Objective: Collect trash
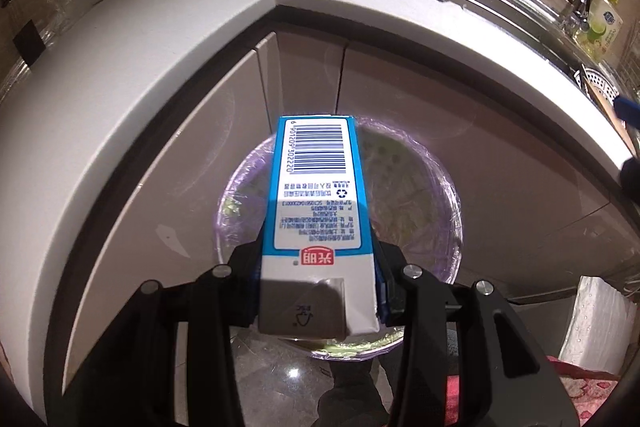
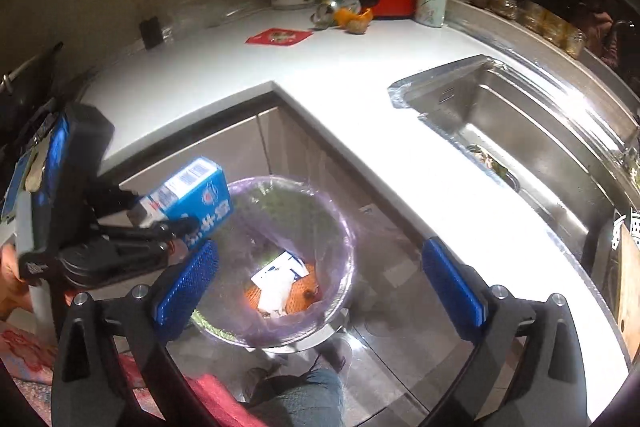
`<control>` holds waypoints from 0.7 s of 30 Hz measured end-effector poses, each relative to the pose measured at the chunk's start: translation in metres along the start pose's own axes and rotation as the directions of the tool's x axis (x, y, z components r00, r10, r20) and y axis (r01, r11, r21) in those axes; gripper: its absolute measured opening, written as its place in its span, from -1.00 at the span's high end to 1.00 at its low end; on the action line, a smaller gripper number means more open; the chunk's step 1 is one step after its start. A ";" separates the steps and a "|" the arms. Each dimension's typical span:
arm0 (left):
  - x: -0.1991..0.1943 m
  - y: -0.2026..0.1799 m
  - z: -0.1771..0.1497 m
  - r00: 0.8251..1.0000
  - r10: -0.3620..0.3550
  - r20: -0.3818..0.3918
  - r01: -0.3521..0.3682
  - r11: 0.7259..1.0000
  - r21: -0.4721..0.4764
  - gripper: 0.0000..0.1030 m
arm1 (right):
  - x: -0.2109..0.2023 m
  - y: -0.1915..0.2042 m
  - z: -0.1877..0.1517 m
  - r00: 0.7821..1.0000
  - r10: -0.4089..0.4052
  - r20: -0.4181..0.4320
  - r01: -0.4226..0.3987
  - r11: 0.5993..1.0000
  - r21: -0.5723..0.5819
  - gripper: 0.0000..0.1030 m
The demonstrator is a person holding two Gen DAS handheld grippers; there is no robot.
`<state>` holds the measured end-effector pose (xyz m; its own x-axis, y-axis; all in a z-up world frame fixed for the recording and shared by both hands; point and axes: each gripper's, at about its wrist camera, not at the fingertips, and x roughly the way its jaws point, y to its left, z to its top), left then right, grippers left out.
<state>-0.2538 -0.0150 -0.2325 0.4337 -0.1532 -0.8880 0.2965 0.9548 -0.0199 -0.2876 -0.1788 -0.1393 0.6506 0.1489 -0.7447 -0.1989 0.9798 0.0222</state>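
The left gripper (image 1: pixel 318 291) is clamping a blue-and-white rectangular milk carton (image 1: pixel 316 211) between its black fingers, holding it directly above the round bin lined with a purple plastic bag (image 2: pixel 344 227). The right gripper (image 2: pixel 320 279) is hanging wide open and empty beside it, over the same bin, with discarded paper and orange scraps (image 2: pixel 280 287) lying below its fingers.

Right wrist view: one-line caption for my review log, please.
Left claw holds a blue milk carton over the purple-lined trash bin; right claw open, empty.
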 end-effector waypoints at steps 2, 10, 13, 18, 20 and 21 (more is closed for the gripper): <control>0.016 -0.008 -0.001 0.999 -0.014 -0.034 0.014 1.000 0.013 0.21 | -0.008 -0.010 0.006 1.000 -0.011 0.017 0.011 1.000 0.023 -0.96; 0.062 -0.019 -0.003 0.986 -0.069 -0.152 0.070 0.998 0.004 0.02 | -0.011 -0.039 0.020 0.999 -0.022 0.024 0.020 0.998 0.064 -0.96; 0.059 -0.020 0.000 0.992 -0.042 -0.121 0.043 0.999 0.001 -0.40 | -0.006 -0.043 0.023 1.000 -0.015 0.019 0.014 0.998 0.064 -0.96; 0.049 -0.023 0.018 0.995 -0.039 -0.089 0.040 0.999 0.006 -0.59 | 0.000 -0.047 0.032 1.000 0.007 0.020 -0.008 0.998 0.068 -0.96; 0.037 -0.024 0.030 0.997 -0.044 -0.062 0.044 0.999 -0.001 -0.63 | 0.000 -0.050 0.037 0.999 0.021 0.031 -0.023 0.997 0.072 -0.96; 0.030 -0.023 0.036 0.998 -0.045 -0.044 0.045 0.999 -0.007 -0.69 | -0.001 -0.052 0.039 0.999 0.031 0.038 -0.033 0.997 0.074 -0.96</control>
<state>-0.2163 -0.0508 -0.2422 0.3823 -0.1847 -0.9054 0.3101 0.9487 -0.0626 -0.2492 -0.2244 -0.1139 0.6719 0.1840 -0.7174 -0.1657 0.9814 0.0965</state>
